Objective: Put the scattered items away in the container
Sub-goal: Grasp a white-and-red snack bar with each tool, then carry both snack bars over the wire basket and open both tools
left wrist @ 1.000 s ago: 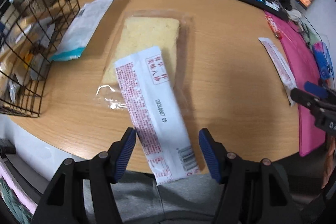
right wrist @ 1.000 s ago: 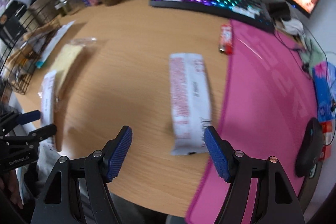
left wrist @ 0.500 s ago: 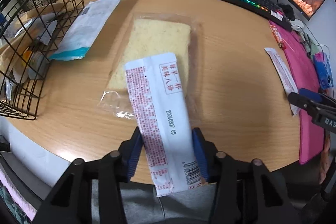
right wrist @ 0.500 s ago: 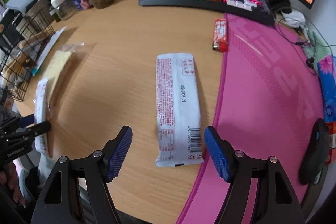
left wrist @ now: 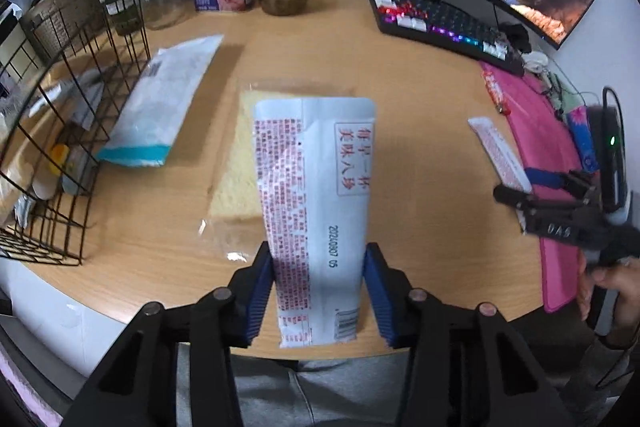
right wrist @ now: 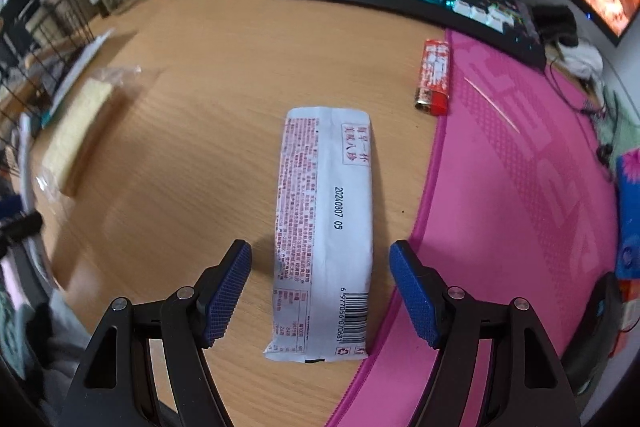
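The left gripper [left wrist: 318, 279] is clamped on a white sachet [left wrist: 316, 203], its pads pressed to both long edges, and holds it over the bagged bread [left wrist: 236, 171] (the sachet looks lifted off the desk [left wrist: 400, 155]); the wire basket [left wrist: 68, 131] at far left already holds some items. Left on the desk are the bread, a white-and-teal packet [left wrist: 160, 111] beside the basket, a red lighter [right wrist: 434, 77], and a second sachet [right wrist: 326, 227] lying flat between the wide-open jaws of the right gripper [right wrist: 320, 291], untouched; so the tidying seems partly done. A second ago the left jaws stood clear either side of the sachet; they have just been closing onto it; the right gripper has come down and centred over its sachet.
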Tool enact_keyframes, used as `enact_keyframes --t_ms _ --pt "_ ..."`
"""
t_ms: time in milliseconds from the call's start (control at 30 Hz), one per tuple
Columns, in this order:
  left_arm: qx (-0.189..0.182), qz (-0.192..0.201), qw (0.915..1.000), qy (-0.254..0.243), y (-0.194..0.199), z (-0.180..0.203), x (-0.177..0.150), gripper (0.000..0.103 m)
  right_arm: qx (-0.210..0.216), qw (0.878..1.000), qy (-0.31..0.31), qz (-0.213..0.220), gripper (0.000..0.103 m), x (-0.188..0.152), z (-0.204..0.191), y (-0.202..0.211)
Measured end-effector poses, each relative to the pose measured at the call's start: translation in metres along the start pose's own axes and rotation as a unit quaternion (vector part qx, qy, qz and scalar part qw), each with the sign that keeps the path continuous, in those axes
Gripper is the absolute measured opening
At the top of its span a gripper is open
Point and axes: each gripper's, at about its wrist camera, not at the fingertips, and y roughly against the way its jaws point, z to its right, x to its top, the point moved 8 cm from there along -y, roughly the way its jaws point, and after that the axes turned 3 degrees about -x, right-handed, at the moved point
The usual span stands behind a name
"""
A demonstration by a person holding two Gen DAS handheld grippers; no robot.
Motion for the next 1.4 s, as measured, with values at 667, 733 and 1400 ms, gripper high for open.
enact_keyframes --t_ms 667,733,1400 --pt "-0.026 0.027 0.9990 -0.023 0.018 -0.009 0.032 0.049 0.009 0.999 -0.011 0.043 0.044 0.017 -0.023 0.040" --pt "-0.028 0.033 0.9987 -0.028 0.023 -0.008 0.038 0.049 0.010 0.999 -0.013 0.052 0.044 0.024 -0.029 0.047" --pt "-0.005 0.138 0.9902 -0.021 0.132 -0.090 0.122 0.049 0.064 0.984 0.054 0.158 0.044 0.137 -0.165 0.152"
